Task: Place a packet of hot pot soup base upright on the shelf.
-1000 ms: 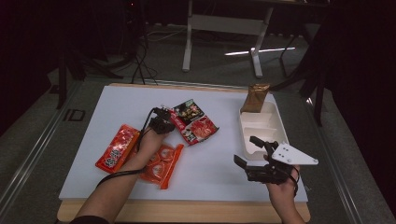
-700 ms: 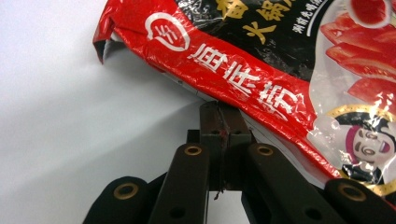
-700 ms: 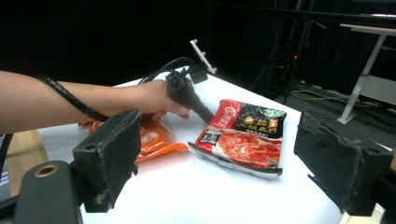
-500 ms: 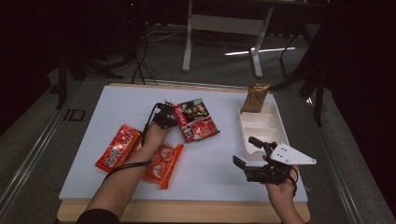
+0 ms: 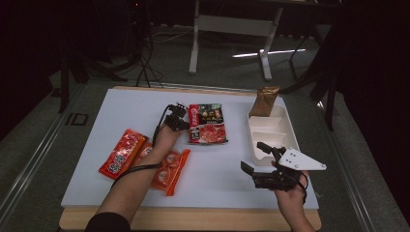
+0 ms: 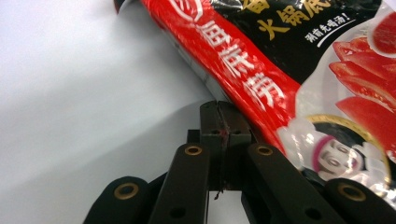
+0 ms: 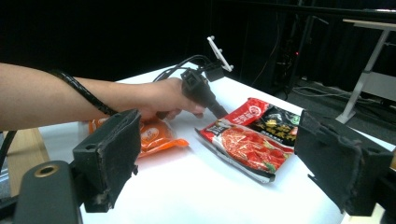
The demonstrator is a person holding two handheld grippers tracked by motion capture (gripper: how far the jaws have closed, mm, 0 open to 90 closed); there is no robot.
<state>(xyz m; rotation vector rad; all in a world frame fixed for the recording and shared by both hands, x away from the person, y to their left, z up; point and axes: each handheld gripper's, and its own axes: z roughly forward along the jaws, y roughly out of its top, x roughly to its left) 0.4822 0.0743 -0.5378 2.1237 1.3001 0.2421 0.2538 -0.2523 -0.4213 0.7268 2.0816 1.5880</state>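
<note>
Since a second ago the left gripper [image 5: 180,117] has pushed forward from beside the orange packets to the near-left edge of the hotpot-base packet [image 5: 208,123] — its jaws pressed together, tips touching the packet's rim, whether pinching film cannot be told. Packet lies flat on the table [image 5: 232,169], not lifted. Right gripper [image 5: 260,163] hovers spread wide, holding nothing, beside the white tray [image 5: 268,126] — transfer still ahead, likely.

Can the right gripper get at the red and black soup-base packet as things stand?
Probably yes. The right gripper is open, with bare table between it and the red and black packet. The left gripper, jaws shut, already sits at the packet's left edge.
</note>
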